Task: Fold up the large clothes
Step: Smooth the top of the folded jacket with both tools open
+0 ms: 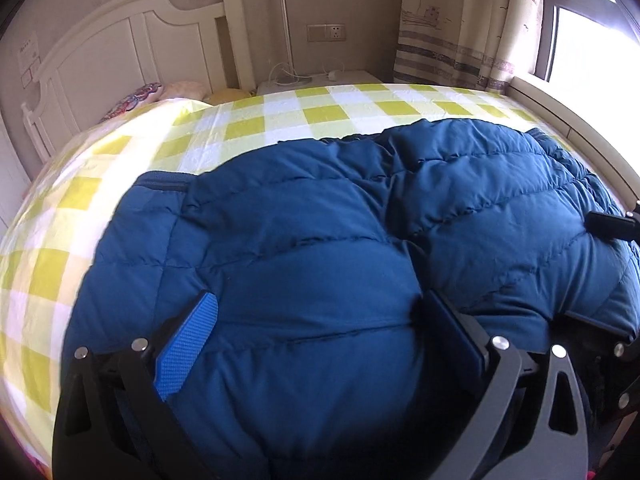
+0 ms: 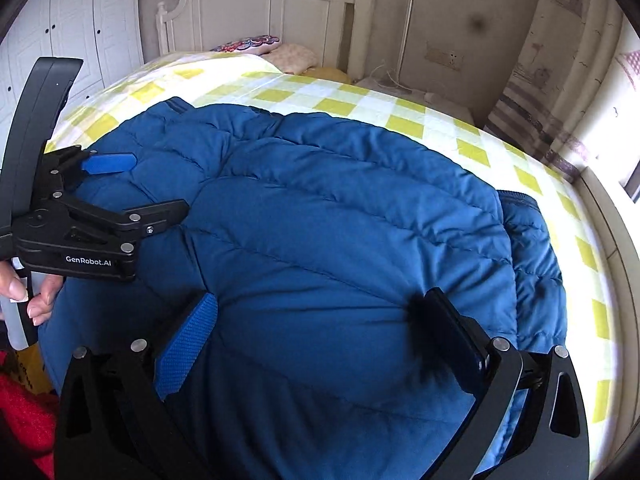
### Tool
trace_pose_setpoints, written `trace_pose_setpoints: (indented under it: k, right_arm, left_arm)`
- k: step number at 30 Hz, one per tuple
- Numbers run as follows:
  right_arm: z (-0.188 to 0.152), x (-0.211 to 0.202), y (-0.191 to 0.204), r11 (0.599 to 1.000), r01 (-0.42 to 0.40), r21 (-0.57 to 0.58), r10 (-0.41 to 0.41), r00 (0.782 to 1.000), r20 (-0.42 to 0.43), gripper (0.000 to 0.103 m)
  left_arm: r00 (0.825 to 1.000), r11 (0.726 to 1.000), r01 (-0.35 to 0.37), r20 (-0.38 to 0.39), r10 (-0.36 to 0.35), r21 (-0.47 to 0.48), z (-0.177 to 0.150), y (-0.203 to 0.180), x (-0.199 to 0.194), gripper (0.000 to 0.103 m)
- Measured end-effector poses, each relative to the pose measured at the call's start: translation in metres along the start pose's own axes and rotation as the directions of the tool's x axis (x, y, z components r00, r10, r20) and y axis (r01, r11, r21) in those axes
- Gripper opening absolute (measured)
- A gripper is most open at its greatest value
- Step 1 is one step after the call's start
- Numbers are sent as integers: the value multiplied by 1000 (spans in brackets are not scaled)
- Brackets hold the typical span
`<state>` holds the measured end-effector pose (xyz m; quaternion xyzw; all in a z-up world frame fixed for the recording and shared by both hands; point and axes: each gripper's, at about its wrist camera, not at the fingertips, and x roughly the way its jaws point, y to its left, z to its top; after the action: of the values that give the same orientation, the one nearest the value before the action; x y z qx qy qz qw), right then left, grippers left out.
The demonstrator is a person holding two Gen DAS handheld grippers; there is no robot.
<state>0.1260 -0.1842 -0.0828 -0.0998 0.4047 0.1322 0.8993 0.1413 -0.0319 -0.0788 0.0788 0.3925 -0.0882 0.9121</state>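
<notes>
While spread across checked bed [image 1: 280, 116]: blue jacket [image 1: 320, 240], puffy, quilted, already doubled over, one layer edge showing at right side [image 2: 532, 264]. Left gripper [image 1: 316, 344]: jaws wide apart, pressing into padding, nothing clamped. Right gripper [image 2: 316, 340]: jaws likewise apart, resting on jacket top. Progress, by judgement: partway; first folds apparently done, bundle bulky, further halving and flattening probably left. Headboard [image 2: 256, 4] beyond, pillows beside.

I see the down jacket [image 2: 340, 220] lying on the bed [image 2: 400, 108], nearer its foot. Pillows [image 2: 256, 46] lie against the headboard [image 2: 260, 4] behind it. My left gripper [image 2: 156, 186] sits left of my right gripper [image 2: 320, 332], both over the jacket, jaws spread.
</notes>
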Motion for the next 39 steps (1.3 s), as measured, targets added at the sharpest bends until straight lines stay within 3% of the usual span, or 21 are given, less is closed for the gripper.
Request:
trace_pose_setpoints:
  k: [3, 5, 8, 10, 12, 16, 20, 23, 25, 26, 30, 37, 39]
  right_arm:
    - [-4, -16, -10, 999, 31, 17, -31, 999, 12, 98]
    - [-11, -25, -28, 997, 52, 58, -53, 998, 29, 98]
    - [-26, -20, -66, 984, 62, 166, -66, 998, 17, 98]
    - [-40, -14, -84, 968, -19, 249, 9, 999, 38, 98]
    - [-41, -13, -84, 968, -17, 252, 8, 999, 37, 98]
    - [-31, -23, -69, 972, 77, 220, -81, 997, 11, 98]
    - [-28, -49, -26, 989, -15, 147, -1, 995, 103, 98]
    - [-35, -43, 22, 998, -53, 26, 49, 992, 116, 98]
    - [-44, -27, 46, 999, 6, -32, -2, 994, 106, 99]
    - [-50, -23, 53, 997, 53, -56, -44, 989, 143, 99]
    - [-51, -26, 45, 998, 16, -57, -10, 993, 114, 98]
    - [-80, -66, -1, 994, 91, 60, -99, 982, 160, 98]
    - [-100, -59, -23, 991, 26, 132, -46, 988, 148, 98]
  left_arm:
    - [997, 999, -38, 64, 39, -17, -9, 13, -30, 101]
    - [988, 993, -118, 96, 120, -29, -20, 32, -45, 101]
    - [975, 974, -215, 37, 218, -74, -38, 63, -36, 101]
    - [993, 980, -113, 28, 119, -166, -51, 89, -31, 101]
    - [994, 976, -96, 33, 105, -196, -54, 96, -32, 101]
    - [979, 969, -193, 28, 200, -153, -49, 81, -42, 100]
    - [987, 990, -72, 137, 88, -123, -58, 50, -87, 100]
    - [990, 998, -52, 135, 49, 25, -69, 5, -87, 101]
    - [991, 993, -105, 94, 99, 61, -77, -9, -63, 101]
    - [987, 993, -104, 124, 97, 47, -77, -10, -57, 101]
    - [995, 998, -48, 95, 43, 49, -75, -2, -59, 101]
    - [992, 991, -82, 91, 92, -107, -102, 54, -77, 101]
    - [991, 991, -47, 116, 61, -127, -112, 65, -75, 101]
